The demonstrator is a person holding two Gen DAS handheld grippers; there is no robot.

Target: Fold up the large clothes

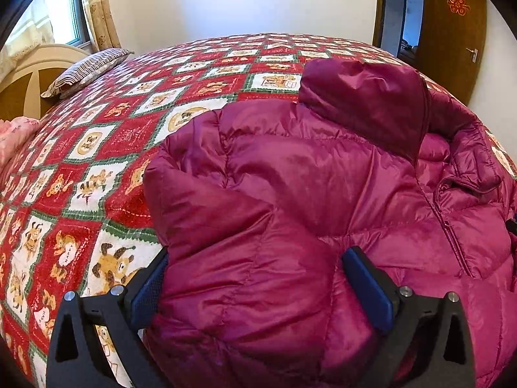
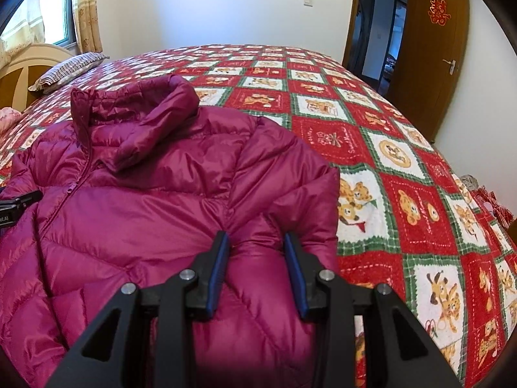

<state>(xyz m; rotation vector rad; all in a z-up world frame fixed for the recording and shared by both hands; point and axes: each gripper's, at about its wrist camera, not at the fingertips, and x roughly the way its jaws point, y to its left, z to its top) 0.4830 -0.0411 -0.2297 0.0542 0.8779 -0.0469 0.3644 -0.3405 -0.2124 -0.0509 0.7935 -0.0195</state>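
Left wrist view: a magenta quilted down jacket [image 1: 323, 200] lies front-up on a bed, filling the centre and right of the frame, its long axis running from the bottom edge up toward the hood [image 1: 365, 103] at upper centre-right. The hood points away from the camera, toward the far white wall. Its zipper [image 1: 452, 226], closed along the part that shows, runs along the right side of the picture. From the right wrist view, the same jacket fills the left and centre, hood at upper left.

Legible writing is scant: small words such as "HAPPY" sit in the patches of the red, white and green bear-print quilt [image 1: 106, 148], and a red paper-cut character [image 1: 458, 1] decorates the brown wooden door [image 1: 452, 48] at upper right.

At the bottom of the left wrist view, the left gripper [image 1: 255, 260] stands wide, its blue-padded fingers [image 1: 365, 287] flanking a puffed sleeve, both pads against the fabric. In the right wrist view the right gripper [image 2: 257, 244] is set narrow, a ridge of jacket fabric pinched between its pads.

A striped pillow [image 1: 87, 68] rests at upper left by the cream headboard [image 1: 35, 64] and a curtained window [image 1: 61, 9].
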